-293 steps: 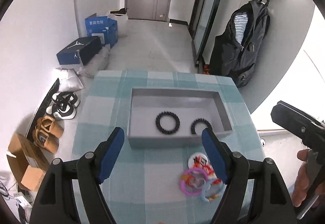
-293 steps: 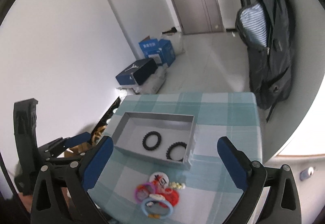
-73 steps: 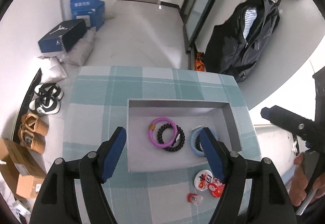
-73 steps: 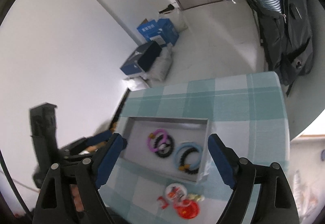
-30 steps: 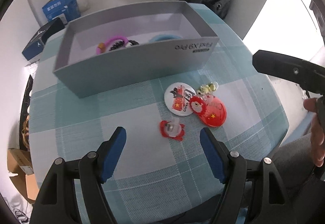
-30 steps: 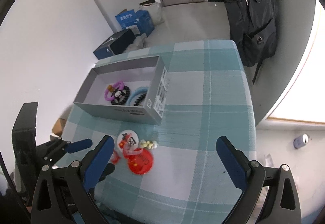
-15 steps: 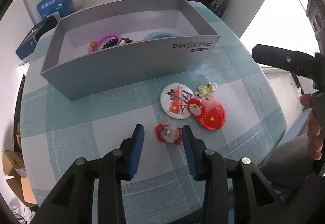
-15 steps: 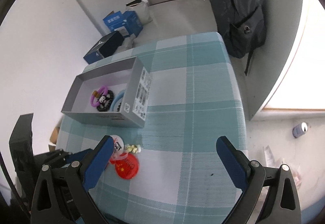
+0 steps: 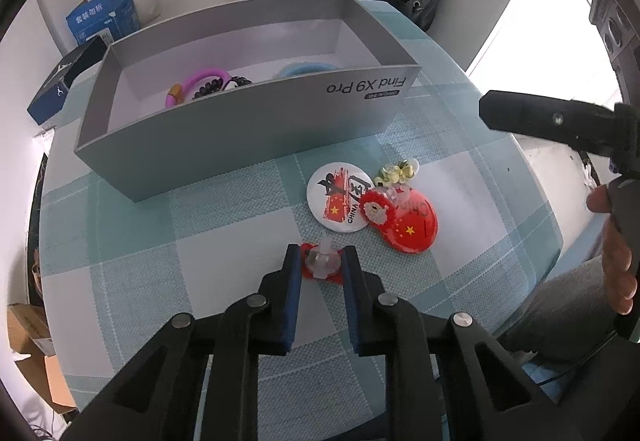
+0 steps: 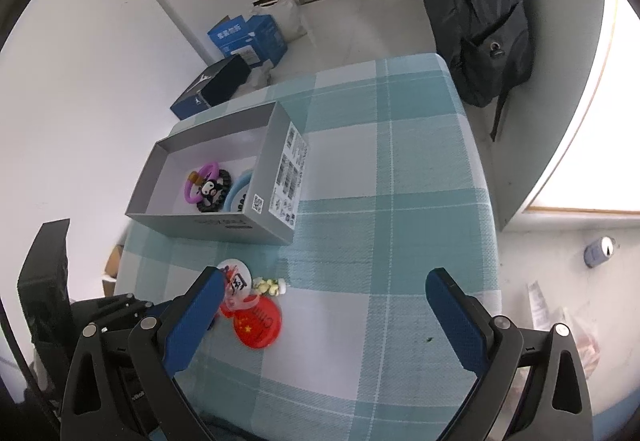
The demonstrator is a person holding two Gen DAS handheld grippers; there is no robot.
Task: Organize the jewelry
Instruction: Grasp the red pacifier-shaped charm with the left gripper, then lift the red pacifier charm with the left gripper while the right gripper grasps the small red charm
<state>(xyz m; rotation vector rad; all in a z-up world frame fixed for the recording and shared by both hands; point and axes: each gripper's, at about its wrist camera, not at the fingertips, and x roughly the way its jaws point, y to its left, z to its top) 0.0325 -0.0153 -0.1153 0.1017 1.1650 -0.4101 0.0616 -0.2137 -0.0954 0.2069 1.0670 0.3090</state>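
L gripper (image 9: 320, 261) just closed, pinching red clip (image 9: 322, 264) on tablecloth (image 9: 224, 241).

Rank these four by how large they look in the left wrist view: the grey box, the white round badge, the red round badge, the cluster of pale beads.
1. grey box
2-3. white round badge and red round badge: look alike, not ranked
4. cluster of pale beads
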